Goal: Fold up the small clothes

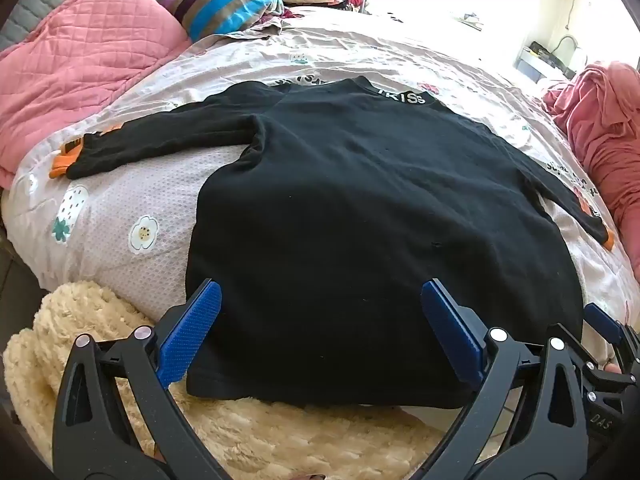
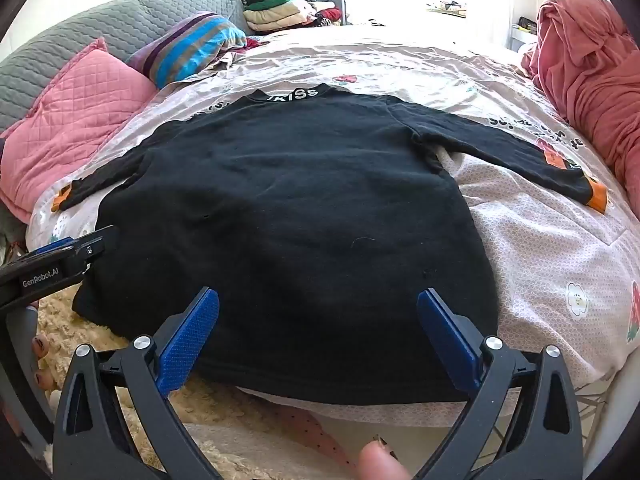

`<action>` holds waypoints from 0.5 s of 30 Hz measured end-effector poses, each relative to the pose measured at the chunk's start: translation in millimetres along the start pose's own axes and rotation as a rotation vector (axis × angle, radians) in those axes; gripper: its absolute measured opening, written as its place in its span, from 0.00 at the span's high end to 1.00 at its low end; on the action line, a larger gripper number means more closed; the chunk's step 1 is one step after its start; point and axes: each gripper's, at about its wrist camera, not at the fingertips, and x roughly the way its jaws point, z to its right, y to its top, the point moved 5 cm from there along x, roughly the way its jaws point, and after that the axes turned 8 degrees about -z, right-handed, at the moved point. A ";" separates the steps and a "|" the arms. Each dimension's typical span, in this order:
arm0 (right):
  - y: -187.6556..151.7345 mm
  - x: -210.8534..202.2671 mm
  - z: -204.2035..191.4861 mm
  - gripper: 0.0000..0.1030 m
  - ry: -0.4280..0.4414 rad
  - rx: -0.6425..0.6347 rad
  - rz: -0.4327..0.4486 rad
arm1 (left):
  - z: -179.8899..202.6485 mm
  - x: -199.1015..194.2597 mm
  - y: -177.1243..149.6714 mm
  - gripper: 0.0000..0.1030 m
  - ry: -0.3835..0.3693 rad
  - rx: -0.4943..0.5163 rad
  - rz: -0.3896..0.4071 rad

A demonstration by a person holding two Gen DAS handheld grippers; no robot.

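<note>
The left tool (image 1: 320, 300) hangs with its blue pads spread wide and nothing between them, poised over the near hem of a black long-sleeved sweatshirt (image 1: 360, 208), toward the hem's left corner. The right tool (image 2: 318, 308) is likewise spread wide and empty, above the same hem toward its right part; in its view the left tool shows at the left edge, just beside the sweatshirt's lower left corner. The sweatshirt lies flat on the bed (image 2: 540, 264), which is spread with a pale pink quilt cover printed with flowers. Its long axis runs straight away from the tools: hem at the near edge of the bed, slightly over the edge, and the collar (image 2: 294, 94) with white lettering at the far end. Both sleeves are stretched outward and slightly toward the near side, each ending in an orange cuff: the left cuff (image 1: 64, 162) and the right cuff (image 2: 598, 196). Below the hem lies a cream fluffy rug (image 1: 100, 332). Left of the sweatshirt rests a pink quilted pillow (image 1: 84, 76), beyond it a striped blanket (image 1: 228, 2), and farther back a stack of folded clothes (image 2: 280, 8). A bunched pink cloth (image 2: 592, 80) sits at the bed's right side.
</note>
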 end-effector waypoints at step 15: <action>1.5 -3.3 -2.4 0.04 -0.018 -0.012 0.014 | 6.2 1.5 -2.8 0.09 -0.007 0.011 0.001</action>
